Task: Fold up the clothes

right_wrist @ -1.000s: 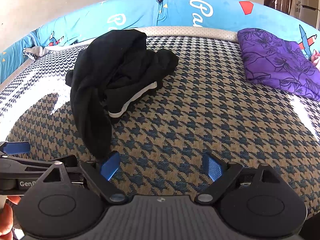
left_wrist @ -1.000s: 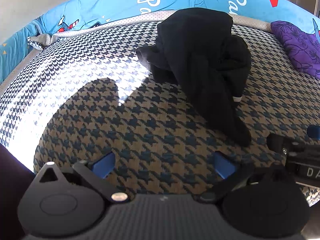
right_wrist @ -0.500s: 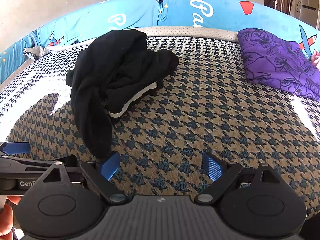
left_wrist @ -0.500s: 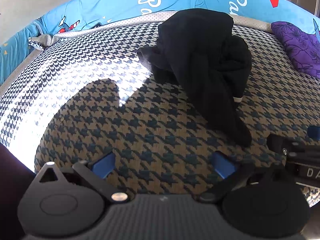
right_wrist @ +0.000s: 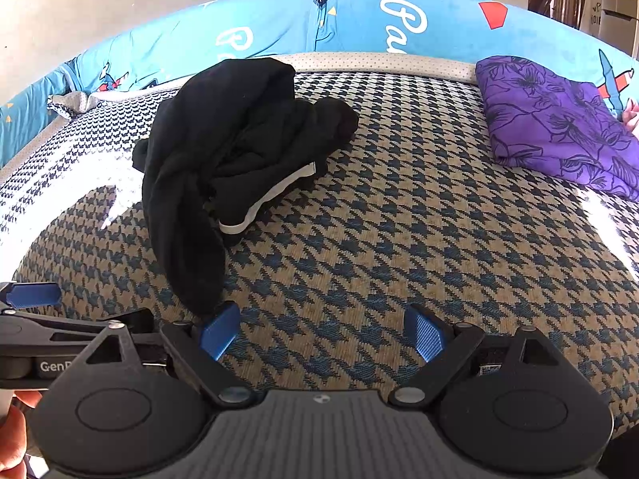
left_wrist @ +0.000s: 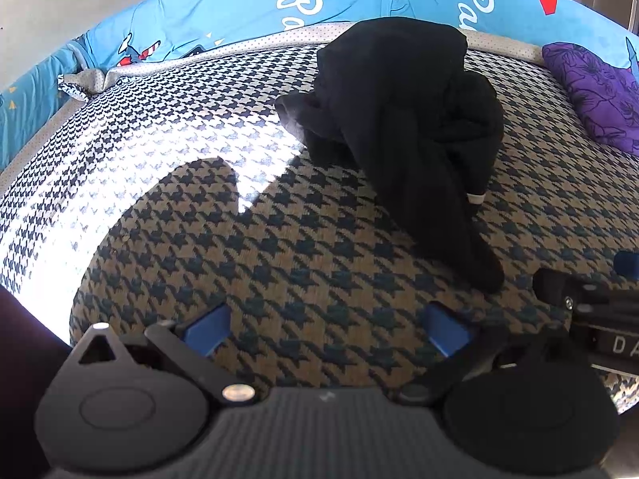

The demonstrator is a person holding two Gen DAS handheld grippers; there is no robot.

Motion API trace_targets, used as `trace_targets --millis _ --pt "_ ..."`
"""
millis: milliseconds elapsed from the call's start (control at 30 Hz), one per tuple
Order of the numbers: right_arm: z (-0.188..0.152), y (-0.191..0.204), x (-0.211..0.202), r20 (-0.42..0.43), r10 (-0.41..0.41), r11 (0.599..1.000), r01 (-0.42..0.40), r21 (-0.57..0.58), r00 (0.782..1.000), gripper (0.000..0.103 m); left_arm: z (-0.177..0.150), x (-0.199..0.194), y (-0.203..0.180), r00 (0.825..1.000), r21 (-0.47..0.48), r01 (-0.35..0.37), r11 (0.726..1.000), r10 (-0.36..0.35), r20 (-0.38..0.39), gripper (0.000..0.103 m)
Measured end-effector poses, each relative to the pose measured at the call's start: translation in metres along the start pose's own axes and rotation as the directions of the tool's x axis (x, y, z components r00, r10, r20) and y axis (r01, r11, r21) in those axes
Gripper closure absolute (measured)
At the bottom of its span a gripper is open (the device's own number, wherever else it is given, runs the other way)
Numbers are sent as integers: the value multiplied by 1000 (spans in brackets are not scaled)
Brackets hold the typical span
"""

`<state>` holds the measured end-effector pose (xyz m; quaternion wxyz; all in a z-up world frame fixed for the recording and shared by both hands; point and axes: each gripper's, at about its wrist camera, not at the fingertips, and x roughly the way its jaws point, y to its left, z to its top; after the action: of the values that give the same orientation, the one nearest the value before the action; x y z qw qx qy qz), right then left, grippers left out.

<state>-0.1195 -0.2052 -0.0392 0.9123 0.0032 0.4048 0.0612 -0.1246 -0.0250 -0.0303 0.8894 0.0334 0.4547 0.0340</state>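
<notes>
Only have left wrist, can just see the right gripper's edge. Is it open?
Observer: Yes. Right gripper is open, with nothing between its fingers.
Operator: How close is it to the clothes?
Observer: The black garment has a tail that ends right beside the left fingertip. I can't tell if they touch.
Operator: Any edge to grab?
Observer: A long white-trimmed hem lies exposed on the side facing that gripper.

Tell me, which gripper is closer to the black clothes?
Right. The right gripper has its left fingertip almost at the black garment's hanging end. The left gripper sits farther back, the garment ahead and to its right.
</notes>
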Motion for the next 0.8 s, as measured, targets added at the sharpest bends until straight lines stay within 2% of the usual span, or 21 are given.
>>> trace_targets --millis 800 --pt "0 1 5 -7 24 999 -24 30 1000 14 2 5 5 1000 -21 7 1000 -7 -9 0"
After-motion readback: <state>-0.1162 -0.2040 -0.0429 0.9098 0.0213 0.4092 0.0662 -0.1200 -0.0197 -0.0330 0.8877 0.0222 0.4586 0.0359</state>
